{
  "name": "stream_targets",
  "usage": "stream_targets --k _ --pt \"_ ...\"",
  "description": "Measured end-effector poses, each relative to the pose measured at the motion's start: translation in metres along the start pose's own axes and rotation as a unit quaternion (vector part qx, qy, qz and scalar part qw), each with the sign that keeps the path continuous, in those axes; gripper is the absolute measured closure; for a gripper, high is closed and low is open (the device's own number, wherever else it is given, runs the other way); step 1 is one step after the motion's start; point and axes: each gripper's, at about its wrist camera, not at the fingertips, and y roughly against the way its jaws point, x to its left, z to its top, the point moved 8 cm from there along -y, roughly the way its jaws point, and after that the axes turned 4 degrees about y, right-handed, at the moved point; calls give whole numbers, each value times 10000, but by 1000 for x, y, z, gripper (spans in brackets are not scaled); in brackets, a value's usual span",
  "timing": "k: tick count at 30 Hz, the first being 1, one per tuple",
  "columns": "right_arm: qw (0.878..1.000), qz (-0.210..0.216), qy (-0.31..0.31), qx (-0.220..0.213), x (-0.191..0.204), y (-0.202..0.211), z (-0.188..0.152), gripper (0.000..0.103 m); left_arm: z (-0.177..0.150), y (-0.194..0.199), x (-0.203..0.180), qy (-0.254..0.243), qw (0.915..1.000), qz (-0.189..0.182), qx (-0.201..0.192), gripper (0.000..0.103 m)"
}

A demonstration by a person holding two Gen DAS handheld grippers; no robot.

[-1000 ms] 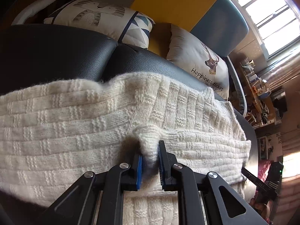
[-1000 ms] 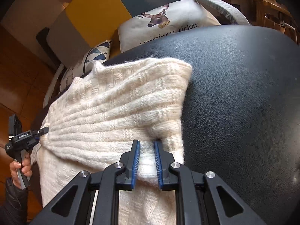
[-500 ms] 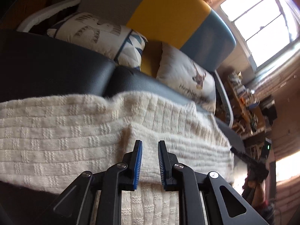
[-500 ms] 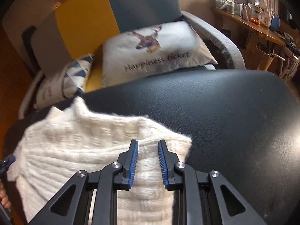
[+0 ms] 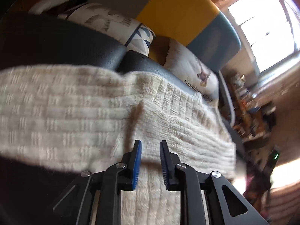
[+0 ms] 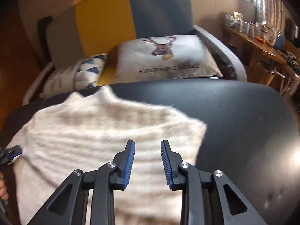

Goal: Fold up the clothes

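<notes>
A cream knitted sweater (image 5: 78, 116) lies folded on a black padded surface (image 5: 56, 43). In the left wrist view a folded layer runs across it and my left gripper (image 5: 150, 143) hovers just over its near edge, open, nothing between the blue pads. In the right wrist view the same sweater (image 6: 93, 131) is blurred and spreads left of centre on the black surface (image 6: 234, 116). My right gripper (image 6: 147, 142) is open above the sweater's right part, holding nothing. The left gripper's tip (image 6: 11, 152) shows at the far left edge.
Behind the black surface stands a sofa with yellow and blue back cushions (image 6: 131, 16), a deer-print pillow (image 6: 163, 56) and a triangle-print pillow (image 6: 82, 71). A cluttered wooden shelf (image 6: 262, 37) runs along the right wall. A bright window (image 5: 266, 26) is at upper right.
Both grippers let go of the sweater and opened, the right one wider. Both have drawn back and lifted from the fabric, which now lies folded on the surface.
</notes>
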Motion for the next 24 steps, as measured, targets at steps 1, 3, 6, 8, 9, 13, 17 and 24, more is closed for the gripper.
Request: stream_targets --k 1,3,6,8,9,13,17,24 --pt "9998 191 -52 54 10 3 -11 74 -1 7 8 250 9996 -120 6 78" --pt "9984 506 -192 133 28 8 -34 74 -7 24 30 755 9963 -410 -4 78" --pt "9950 890 -408 216 53 15 -68 74 -12 63 73 1479 9865 -668 -237 78" --pt "9948 929 -379 200 65 20 -79 74 -13 96 109 1844 9791 -677 -535 77" --pt "9946 948 -364 191 71 22 -85 74 -12 113 131 2053 9742 -607 -711 77" --pt "9941 1026 -306 158 95 30 -108 74 -8 176 220 2919 9459 -385 -1366 77" --pt "9936 1090 -255 134 118 38 -129 74 -2 224 305 3876 9019 -332 -1877 75" --pt "9953 873 -296 311 123 29 -139 72 13 240 372 4738 8514 -637 -2157 74"
